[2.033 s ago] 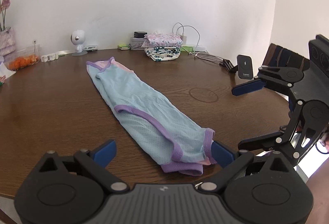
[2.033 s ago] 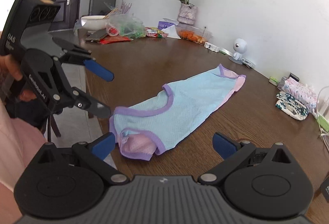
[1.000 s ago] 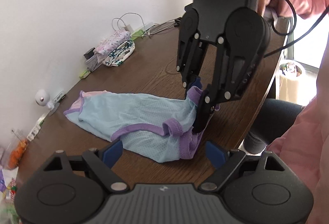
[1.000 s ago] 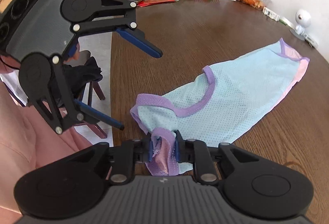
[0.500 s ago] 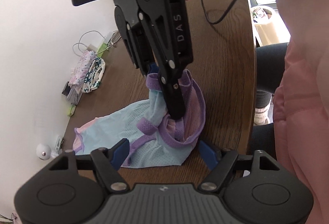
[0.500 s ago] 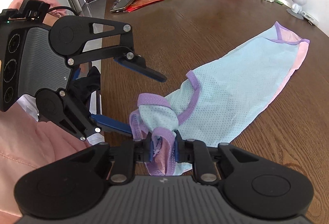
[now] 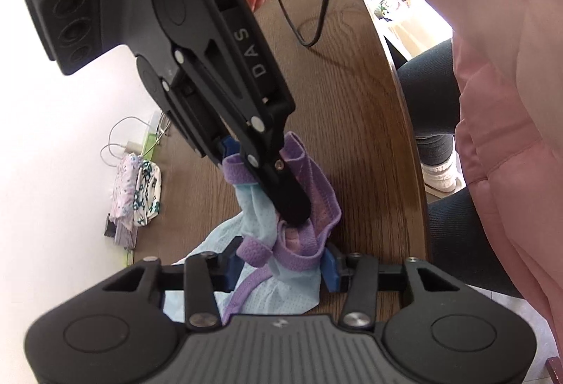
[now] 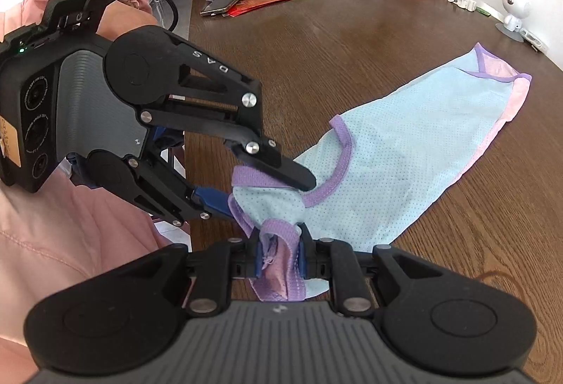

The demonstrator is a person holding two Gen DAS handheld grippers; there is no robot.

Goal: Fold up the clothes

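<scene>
**Two grips crowded onto one bunched corner**

The light blue garment (image 8: 404,151) with purple trim lay stretched across the brown table (image 8: 352,42), its far end flat toward the right and its near end lifted and gathered at the table's near-left edge. The right gripper (image 8: 279,255) was clenched on a wad of purple hem and pink lining, the cloth pinched tight between its blue pads. The left gripper (image 7: 281,266) was closing around the same gathered end; purple binding and blue mesh sat between its fingers, though a clear gap showed on either side and the pads did not yet appear to press.

The risks, as I judged them, came from how close the two tools stood. In the left wrist view the right gripper's black finger reached down almost into the left one's opening, so the closing jaws might have nipped that finger rather than cloth alone. The fabric was crumpled, so the left gripper could have caught several layers, or only a loose strap, leaving the fold crooked once the hands parted. The grasped end also hung at the table edge beside the person's pink sleeve (image 8: 70,225); a slip there would likely have dropped the corner over the side.

The stack of folded clothes (image 7: 139,190) rested well away, near the wall.
</scene>
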